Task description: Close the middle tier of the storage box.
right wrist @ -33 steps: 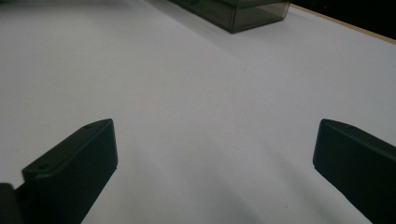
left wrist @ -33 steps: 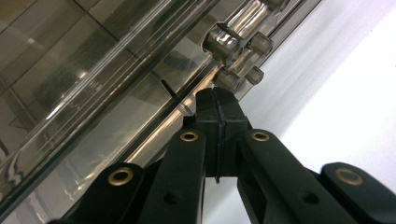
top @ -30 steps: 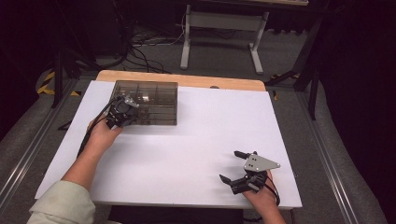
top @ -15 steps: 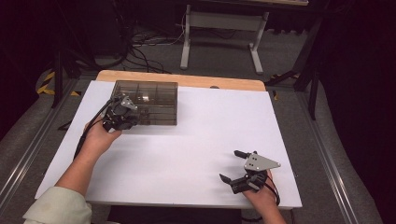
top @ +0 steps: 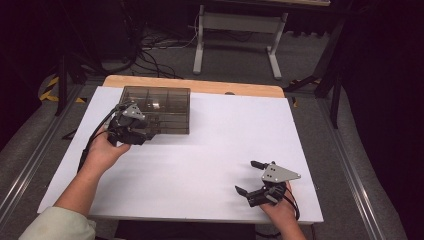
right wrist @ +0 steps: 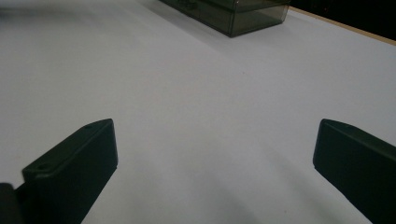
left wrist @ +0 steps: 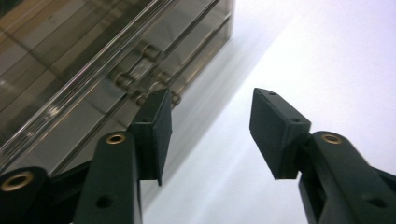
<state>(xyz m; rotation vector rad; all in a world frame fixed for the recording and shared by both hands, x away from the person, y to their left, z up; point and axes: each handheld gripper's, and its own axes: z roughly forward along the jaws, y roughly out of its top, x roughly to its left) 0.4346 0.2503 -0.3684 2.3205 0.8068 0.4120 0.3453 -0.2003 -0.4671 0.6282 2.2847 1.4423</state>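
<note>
A smoky clear compartment box (top: 160,107) with its lid down sits at the table's back left. My left gripper (top: 150,130) hovers at the box's front left edge. In the left gripper view the box (left wrist: 70,70) and its front clasp (left wrist: 149,74) lie just beyond one pad, and my left gripper (left wrist: 210,112) has only white table between its jaws. Those jaws have just been opening. My right gripper (top: 246,176) rests near the front right edge, open wide with nothing in it. In the right gripper view my right gripper (right wrist: 212,140) faces the box (right wrist: 233,14) far off.
The white table top (top: 225,140) has a wooden strip (top: 200,86) along its far edge. Beyond the table are a white stand (top: 235,30) and loose cables (top: 150,50) on the floor. Metal rails (top: 25,165) run along both sides.
My left gripper has drawn back a little from the box's front edge toward the person and its jaws now stand apart. The right gripper has stayed put.
</note>
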